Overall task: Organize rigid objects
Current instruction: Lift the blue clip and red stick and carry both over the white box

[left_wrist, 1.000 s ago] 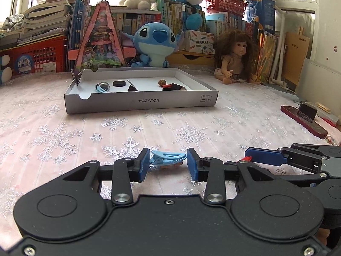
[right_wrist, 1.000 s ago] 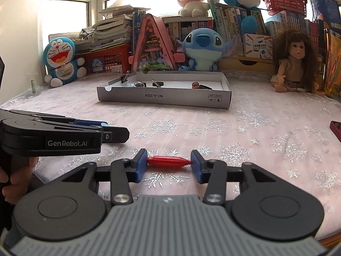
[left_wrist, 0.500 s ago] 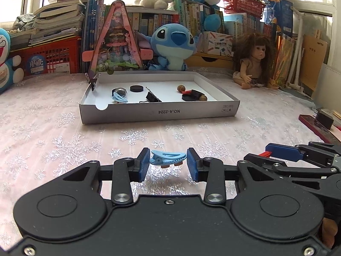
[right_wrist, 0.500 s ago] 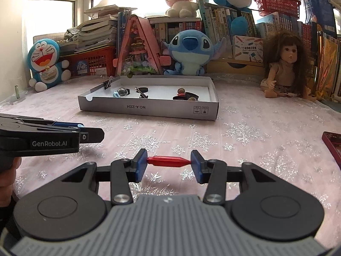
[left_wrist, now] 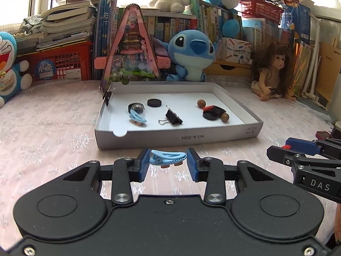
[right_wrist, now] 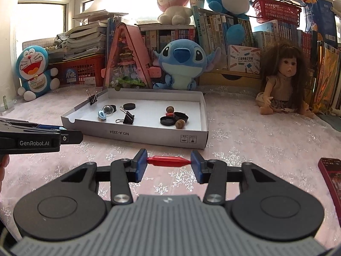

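Observation:
My left gripper (left_wrist: pixel 168 160) is shut on a light blue hair clip (left_wrist: pixel 167 156), held crosswise between its blue pads just in front of the white cardboard tray (left_wrist: pixel 179 137). My right gripper (right_wrist: pixel 168 161) is shut on a red spindle-shaped piece (right_wrist: pixel 168 161), also held end to end, short of the same tray (right_wrist: pixel 149 137). Inside the tray lie a black binder clip (left_wrist: pixel 173 118), a black disc (left_wrist: pixel 154 102), a glass ball (left_wrist: pixel 137 108), another blue clip (left_wrist: pixel 137 118), brown nuts and a black lidded pot (right_wrist: pixel 173 118). Each gripper shows at the edge of the other's view.
Behind the tray stand a pink triangular toy house (left_wrist: pixel 130 51), a blue plush (left_wrist: pixel 191 55), a doll (left_wrist: pixel 271 72), red crates and stacked books. A binder clip (right_wrist: pixel 92 98) grips the tray's far left corner. A dark red flat object (right_wrist: pixel 331 172) lies at the right on the pink snowflake cloth.
Both grippers have risen and moved toward the tray with their objects still held. The tray now looks closer and its inside is more visible.

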### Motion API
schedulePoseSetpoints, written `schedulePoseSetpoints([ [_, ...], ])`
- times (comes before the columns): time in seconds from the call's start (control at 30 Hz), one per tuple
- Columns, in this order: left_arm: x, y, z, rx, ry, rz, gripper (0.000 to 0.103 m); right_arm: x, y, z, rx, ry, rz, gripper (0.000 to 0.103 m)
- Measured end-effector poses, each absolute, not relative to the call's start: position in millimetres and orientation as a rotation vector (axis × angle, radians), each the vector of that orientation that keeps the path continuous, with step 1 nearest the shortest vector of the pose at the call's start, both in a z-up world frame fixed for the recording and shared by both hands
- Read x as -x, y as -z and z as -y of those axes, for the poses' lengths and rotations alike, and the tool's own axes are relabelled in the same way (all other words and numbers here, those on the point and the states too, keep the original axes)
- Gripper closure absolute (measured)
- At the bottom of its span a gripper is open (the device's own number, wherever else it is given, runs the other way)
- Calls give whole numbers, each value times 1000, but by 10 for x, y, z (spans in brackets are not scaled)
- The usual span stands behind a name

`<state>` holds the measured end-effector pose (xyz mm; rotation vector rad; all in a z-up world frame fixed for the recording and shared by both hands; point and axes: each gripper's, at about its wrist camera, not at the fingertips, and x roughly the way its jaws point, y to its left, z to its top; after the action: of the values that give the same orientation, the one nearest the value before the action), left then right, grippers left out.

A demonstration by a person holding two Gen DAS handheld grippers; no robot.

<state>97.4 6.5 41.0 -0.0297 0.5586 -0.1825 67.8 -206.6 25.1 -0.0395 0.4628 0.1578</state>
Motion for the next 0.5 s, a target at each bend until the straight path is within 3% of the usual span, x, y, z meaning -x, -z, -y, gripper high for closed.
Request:
schedulePoseSetpoints([
  [0.5,-1668,-627,-82,51,163,-534,68,-1268,-481,2190,1,-142,-450,54],
])
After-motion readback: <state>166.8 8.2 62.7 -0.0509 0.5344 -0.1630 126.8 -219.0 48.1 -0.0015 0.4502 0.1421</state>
